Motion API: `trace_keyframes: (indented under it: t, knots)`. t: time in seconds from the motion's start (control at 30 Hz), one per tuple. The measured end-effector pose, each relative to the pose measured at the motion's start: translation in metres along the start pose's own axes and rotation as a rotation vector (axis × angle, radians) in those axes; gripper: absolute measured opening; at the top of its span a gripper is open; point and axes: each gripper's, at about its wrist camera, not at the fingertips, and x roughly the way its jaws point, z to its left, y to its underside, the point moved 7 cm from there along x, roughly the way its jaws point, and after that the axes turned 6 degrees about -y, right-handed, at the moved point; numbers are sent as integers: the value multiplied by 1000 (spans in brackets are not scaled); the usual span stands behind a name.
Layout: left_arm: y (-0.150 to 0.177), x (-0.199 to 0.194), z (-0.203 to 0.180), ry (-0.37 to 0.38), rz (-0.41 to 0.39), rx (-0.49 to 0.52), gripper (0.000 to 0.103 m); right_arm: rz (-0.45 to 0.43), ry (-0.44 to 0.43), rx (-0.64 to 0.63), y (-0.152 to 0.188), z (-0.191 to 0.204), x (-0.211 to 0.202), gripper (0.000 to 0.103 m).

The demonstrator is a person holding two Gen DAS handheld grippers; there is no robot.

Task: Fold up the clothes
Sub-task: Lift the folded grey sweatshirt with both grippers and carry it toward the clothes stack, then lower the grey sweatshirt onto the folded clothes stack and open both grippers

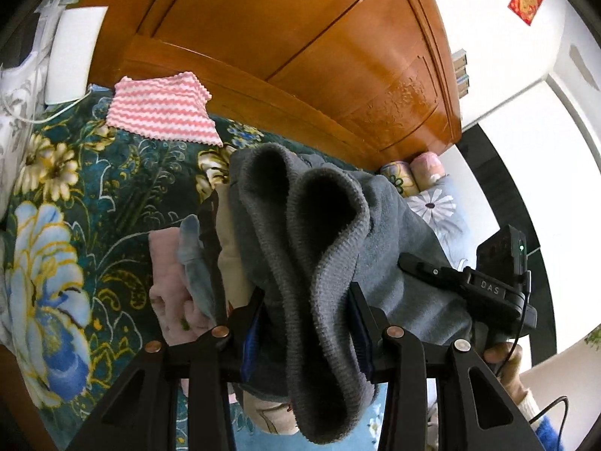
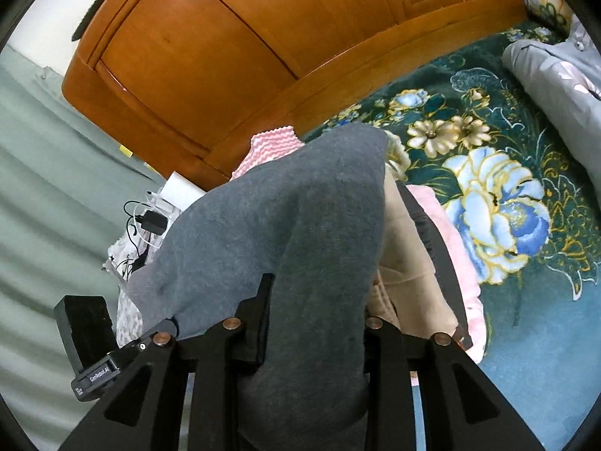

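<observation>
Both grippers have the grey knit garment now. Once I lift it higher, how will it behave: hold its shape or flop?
Likely floppy: the grey knit garment already sags in deep folds between the left gripper fingers. It probably grips well rather than slipping, given the fuzzy ribbed texture. It drapes over the right gripper too, so expect loose ends to hang and swing.

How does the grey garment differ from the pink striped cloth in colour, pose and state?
The grey garment is plain grey; the pink striped cloth has pink and white zigzags. The garment is bunched and lifted, pinched in the left tongs and the right tongs; the cloth lies flat on the floral bedspread, untouched. Both are soft fabric near the wooden headboard.
</observation>
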Motion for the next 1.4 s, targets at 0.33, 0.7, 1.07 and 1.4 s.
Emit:
trace_keyframes:
  t: [0.33,0.7,1.07,1.4]
  knots:
    - [-2,0,7,2,-18,-75,44,-44,-44,9,1,8,-43,62]
    - [8,-16,5,-37,-74,-37,44,-95,30,-195,3,59,-48,27]
    - [11,-15,8,-39,-30,-21,45,-101,35,-21,5,-3,-21,33]
    - [-16,-81,-33,-103,-164,176,60,-118,147,-225,6,42,-71,52]
